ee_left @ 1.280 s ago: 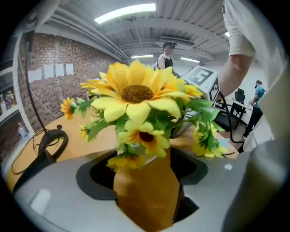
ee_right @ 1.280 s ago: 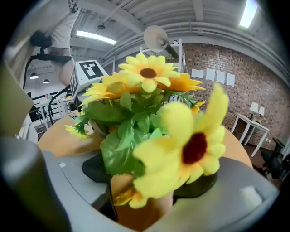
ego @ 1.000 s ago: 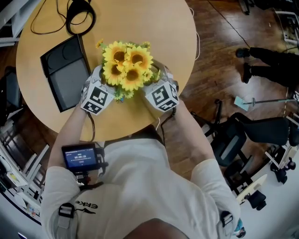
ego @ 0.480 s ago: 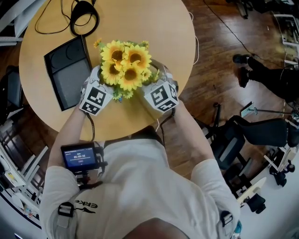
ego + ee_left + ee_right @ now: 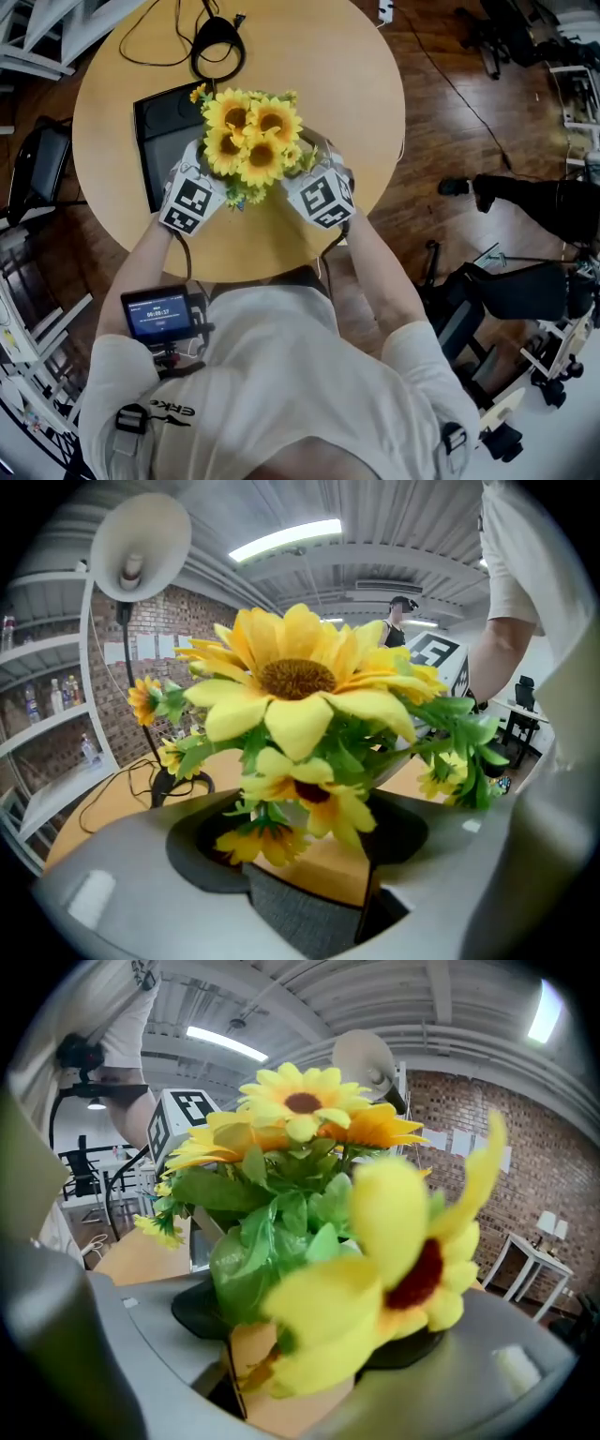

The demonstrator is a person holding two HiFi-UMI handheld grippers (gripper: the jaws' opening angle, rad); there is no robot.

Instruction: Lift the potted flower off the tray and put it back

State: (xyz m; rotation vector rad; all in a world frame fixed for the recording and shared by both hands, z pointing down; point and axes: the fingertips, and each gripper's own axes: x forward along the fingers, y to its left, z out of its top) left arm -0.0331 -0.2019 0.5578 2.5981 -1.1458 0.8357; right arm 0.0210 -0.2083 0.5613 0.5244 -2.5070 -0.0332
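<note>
The potted flower (image 5: 248,141), a bunch of yellow sunflowers with green leaves, is held over the round wooden table (image 5: 328,75). Its pot is hidden under the blooms in the head view. My left gripper (image 5: 208,171) is on its left side and my right gripper (image 5: 307,173) on its right. In the left gripper view the blooms (image 5: 298,682) rise from between the grey jaws of the left gripper (image 5: 309,855), which close round the base. The right gripper view shows the same: the right gripper (image 5: 291,1354) grips under the flowers (image 5: 300,1110). The black tray (image 5: 159,117) lies just to the left.
A black looped cable (image 5: 217,47) lies at the table's far side. The table's near edge runs just under my forearms. Chairs and stands crowd the wooden floor (image 5: 441,122) to the right. A lamp with a white shade (image 5: 141,546) stands behind the flowers.
Both grippers have risen with the flower between them and drifted left toward the tray, whose right edge is now partly covered by the blooms.
</note>
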